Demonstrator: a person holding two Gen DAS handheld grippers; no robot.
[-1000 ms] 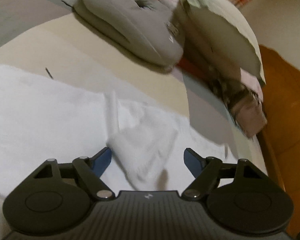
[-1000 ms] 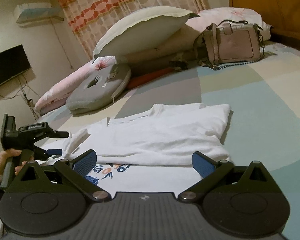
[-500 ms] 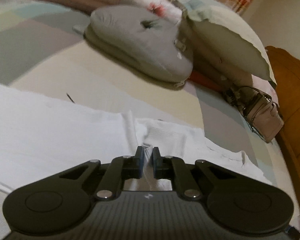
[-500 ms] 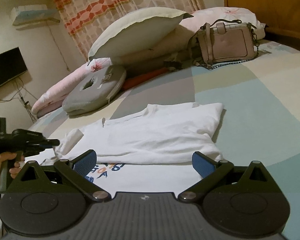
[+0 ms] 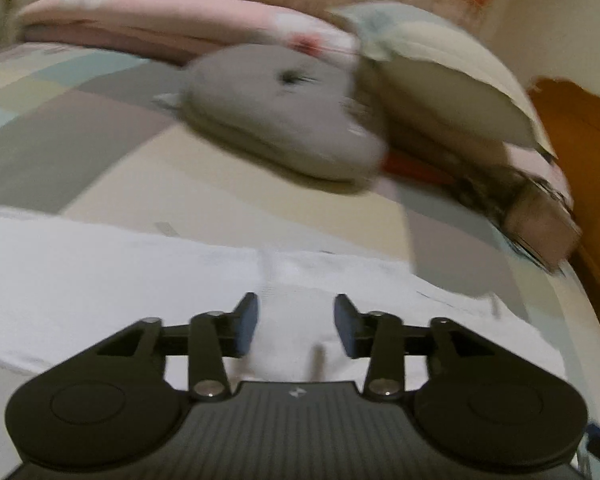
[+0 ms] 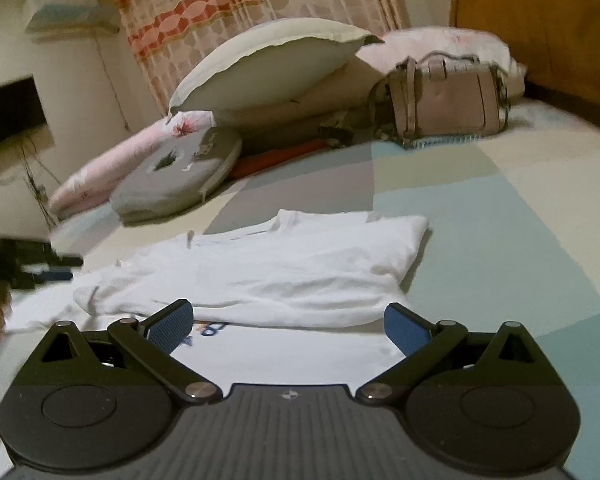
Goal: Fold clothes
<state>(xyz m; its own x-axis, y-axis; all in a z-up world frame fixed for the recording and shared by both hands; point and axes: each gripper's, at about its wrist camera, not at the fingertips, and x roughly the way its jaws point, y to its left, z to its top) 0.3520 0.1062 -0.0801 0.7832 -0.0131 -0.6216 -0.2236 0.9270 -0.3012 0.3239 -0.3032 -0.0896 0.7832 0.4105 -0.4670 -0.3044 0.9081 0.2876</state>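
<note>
- My left tool point(image 5: 295, 326) had just been opening; its jaws stood partly apart, and a raised fold of the white shirt point(image 5: 100, 276) lay between them with the pads not pressing it.
- My right tool point(image 6: 288, 326) hung with its jaws wide apart and nothing between them, just above the near part of the shirt point(image 6: 268, 268).
- The right view alone showed the whole shirt, spread on the bed point(image 6: 520, 216) with one side folded over, and a blue print point(image 6: 210, 327) peeking out at the fold's near edge.
- It alone showed my left tool point(image 6: 40, 266) from outside, blurred, at the shirt's left end.
- It also gave the pink handbag point(image 6: 448, 100) clearly; the left view smeared it point(image 5: 540, 224).
- Both caught the grey cushion point(image 5: 280, 116), past the shirt.
- The left view was blurred, but showed the shirt's fold close up.
</note>
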